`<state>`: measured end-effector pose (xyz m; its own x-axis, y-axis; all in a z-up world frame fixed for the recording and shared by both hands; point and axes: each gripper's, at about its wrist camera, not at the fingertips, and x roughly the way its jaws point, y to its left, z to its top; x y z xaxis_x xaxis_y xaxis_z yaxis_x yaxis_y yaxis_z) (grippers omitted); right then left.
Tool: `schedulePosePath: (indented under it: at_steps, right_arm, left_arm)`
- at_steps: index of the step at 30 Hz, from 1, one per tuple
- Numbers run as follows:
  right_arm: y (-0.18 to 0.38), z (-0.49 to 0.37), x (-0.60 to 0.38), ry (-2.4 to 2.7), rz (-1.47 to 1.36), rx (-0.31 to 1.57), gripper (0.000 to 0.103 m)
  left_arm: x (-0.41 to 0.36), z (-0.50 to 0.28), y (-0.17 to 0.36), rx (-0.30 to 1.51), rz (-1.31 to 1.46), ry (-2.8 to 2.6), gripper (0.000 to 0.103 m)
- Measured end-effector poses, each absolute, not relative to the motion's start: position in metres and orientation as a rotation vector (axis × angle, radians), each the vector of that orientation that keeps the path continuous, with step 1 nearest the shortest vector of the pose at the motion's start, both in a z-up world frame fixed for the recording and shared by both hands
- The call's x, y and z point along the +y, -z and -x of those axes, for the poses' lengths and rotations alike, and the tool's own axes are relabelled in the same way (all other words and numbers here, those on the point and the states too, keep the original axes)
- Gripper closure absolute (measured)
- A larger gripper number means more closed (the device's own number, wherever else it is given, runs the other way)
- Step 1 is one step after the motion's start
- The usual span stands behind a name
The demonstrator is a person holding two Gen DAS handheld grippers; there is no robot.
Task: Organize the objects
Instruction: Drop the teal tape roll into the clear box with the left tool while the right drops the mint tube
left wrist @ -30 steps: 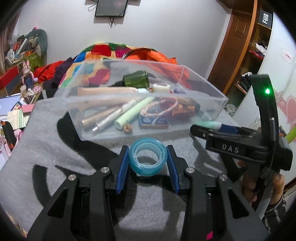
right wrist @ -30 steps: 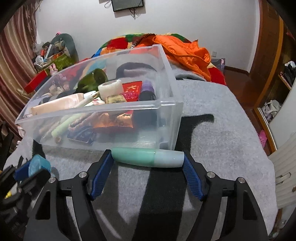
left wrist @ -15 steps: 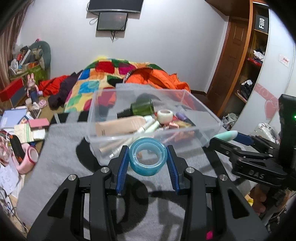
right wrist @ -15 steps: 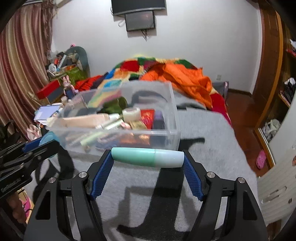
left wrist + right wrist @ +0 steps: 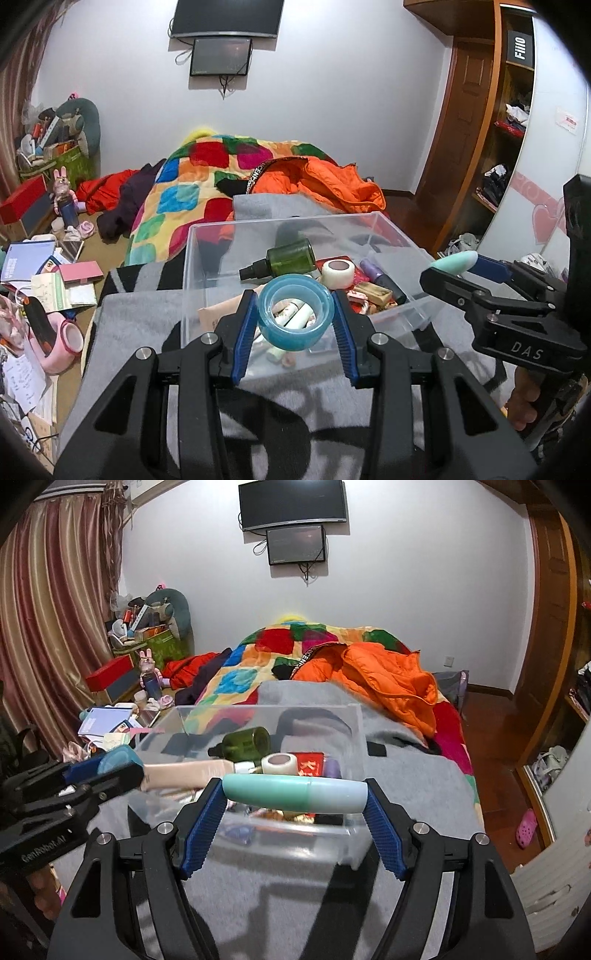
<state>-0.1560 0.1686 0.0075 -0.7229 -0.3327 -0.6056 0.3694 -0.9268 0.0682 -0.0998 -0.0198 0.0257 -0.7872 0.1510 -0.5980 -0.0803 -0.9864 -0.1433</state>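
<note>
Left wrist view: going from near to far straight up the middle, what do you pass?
Left tool holding a blue tape roll → clear bin → green bottle inside it → orange jacket → wall screen.

Translucent blue tape roll (image 5: 294, 316), mint-green tube (image 5: 295, 795), patchwork multicoloured quilt (image 5: 207, 173), orange jacket (image 5: 373, 679)

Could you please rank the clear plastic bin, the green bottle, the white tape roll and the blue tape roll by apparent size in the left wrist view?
1. clear plastic bin
2. blue tape roll, though nearness to the camera inflates it
3. green bottle
4. white tape roll
</note>
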Motion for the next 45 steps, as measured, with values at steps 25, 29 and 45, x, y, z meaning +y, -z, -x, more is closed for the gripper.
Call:
schedulePosePath:
  at_steps: [25,29,45]
  right_arm:
    - [0.031,0.193,0.142,2.516,-1.043,0.123,0.032]
    - [0.028,0.19,0.145,2.504,-1.037,0.128,0.03]
    - [-0.007,0.154,0.163,2.542,-0.907,0.103,0.023]
  left_arm:
    - [-0.019,0.147,0.013,-0.174,1.114,-2.798,0.063]
    - [-0.019,0.145,0.011,-0.183,1.109,-2.786,0.06]
    - [-0.023,0.107,-0.019,-0.199,0.988,-2.832,0.05]
